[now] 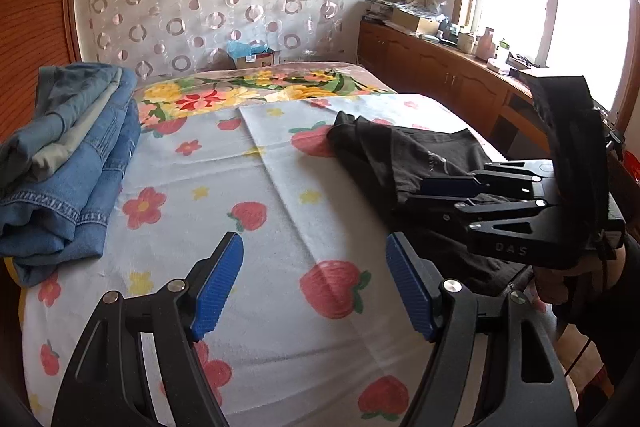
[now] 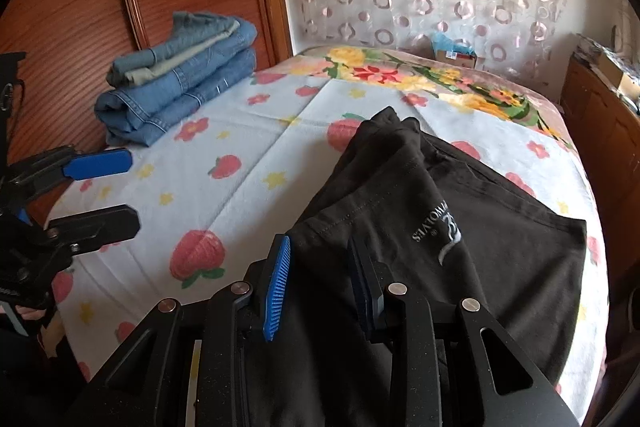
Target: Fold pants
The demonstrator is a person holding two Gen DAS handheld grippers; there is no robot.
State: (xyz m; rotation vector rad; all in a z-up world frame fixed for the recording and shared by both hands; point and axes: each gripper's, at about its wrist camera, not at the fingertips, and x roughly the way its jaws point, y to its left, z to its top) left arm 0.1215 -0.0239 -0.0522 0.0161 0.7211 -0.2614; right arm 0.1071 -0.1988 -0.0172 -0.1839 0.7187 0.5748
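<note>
Black pants (image 2: 460, 227) with a white logo lie folded on the strawberry-print bed sheet (image 2: 224, 195), on its right side; they also show in the left wrist view (image 1: 404, 155). My right gripper (image 2: 320, 291) is open, its jaws a little apart over the near edge of the pants, holding nothing. In the left wrist view it (image 1: 416, 193) reaches in from the right above the pants. My left gripper (image 1: 314, 283) is open and empty over bare sheet (image 1: 260, 187), left of the pants; it shows at the left edge of the right wrist view (image 2: 116, 187).
A stack of folded blue jeans (image 1: 68, 163) sits at the bed's far left by the wooden headboard (image 2: 80, 7). A floral blanket (image 1: 248, 91) covers the far end. A wooden cabinet (image 1: 440, 67) with clutter runs along the right under the window.
</note>
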